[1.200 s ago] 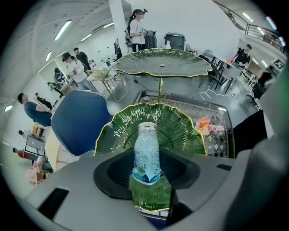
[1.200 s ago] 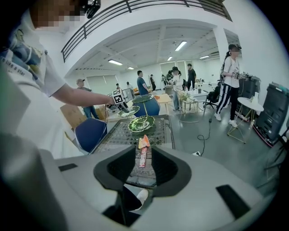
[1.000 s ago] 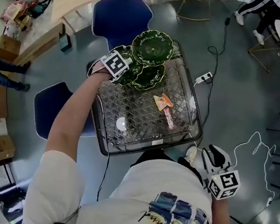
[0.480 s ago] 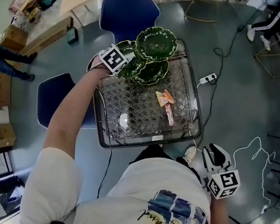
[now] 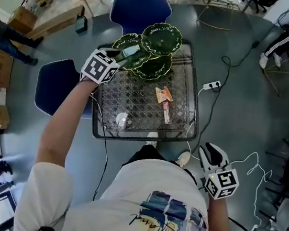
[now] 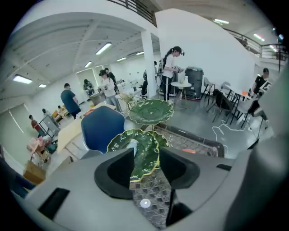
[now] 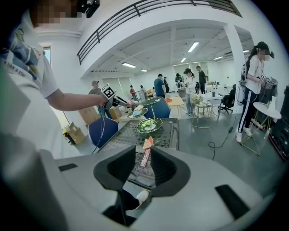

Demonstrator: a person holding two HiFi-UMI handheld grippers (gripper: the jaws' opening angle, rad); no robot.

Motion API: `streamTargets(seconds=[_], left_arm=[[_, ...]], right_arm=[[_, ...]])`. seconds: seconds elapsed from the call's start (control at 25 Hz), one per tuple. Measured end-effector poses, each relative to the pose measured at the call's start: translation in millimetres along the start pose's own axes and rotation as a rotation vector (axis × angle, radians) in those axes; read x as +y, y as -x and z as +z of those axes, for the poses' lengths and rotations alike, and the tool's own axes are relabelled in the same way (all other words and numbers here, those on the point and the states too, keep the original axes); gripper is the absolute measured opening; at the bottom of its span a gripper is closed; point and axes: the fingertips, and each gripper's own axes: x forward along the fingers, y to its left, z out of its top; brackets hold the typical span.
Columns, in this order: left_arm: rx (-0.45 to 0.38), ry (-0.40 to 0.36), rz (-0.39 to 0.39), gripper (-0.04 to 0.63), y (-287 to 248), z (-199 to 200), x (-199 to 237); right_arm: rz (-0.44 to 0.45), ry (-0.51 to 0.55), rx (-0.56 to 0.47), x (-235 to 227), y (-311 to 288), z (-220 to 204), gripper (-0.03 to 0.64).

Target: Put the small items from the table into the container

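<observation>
A three-tier stand of green leaf dishes (image 5: 161, 38) rises at the far end of the mesh table (image 5: 186, 99). My left gripper (image 5: 119, 57) is open just short of the left leaf (image 6: 143, 151). A small white piece (image 6: 131, 145) lies on that leaf, free of the jaws. On the table lie an orange packet (image 5: 163, 93), a pink stick packet (image 5: 165, 112) and a small white round thing (image 5: 121, 119). Both packets (image 7: 145, 153) show between the jaws of my right gripper (image 5: 209, 151), which hangs open and empty beside my hip, off the table's near right corner.
Two blue chairs stand at the table's far side (image 5: 140, 9) and left side (image 5: 58, 85). A white power strip (image 5: 210, 85) and cables lie on the floor to the right. My shoe (image 5: 183, 158) is near the table's front edge. People stand in the background.
My left gripper has drawn back to the left, off the leaf dishes. The head view has shifted slightly. The right gripper stays by my side.
</observation>
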Motion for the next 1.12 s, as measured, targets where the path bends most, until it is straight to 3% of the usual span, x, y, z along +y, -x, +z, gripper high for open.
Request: streamTargets(seconds=[0.24, 0.44, 0.64, 0.84, 1.12], left_arm=[[-0.166, 0.201, -0.021, 0.179, 60, -12, -81], [-0.270, 0.345, -0.055, 0.076, 94, -17, -161], [-0.338, 0.426, -0.052, 0.013, 113, -18, -232], [-0.345, 0.510, -0.025, 0.009, 116, -23, -285], [-0.321, 0.510, 0.013, 0.008, 110, -20, -303]], right_arm=[[0.075, 0.079, -0.008, -12, 10, 7, 0.103], [0.141, 0.134, -0.002, -17, 17, 6, 0.103], [0.204, 0.191, 0.005, -19, 24, 4, 0.103], [0.265, 0.232, 0.023, -20, 29, 0, 0.103], [0.279, 0.231, 0.041, -27, 38, -7, 0.103]])
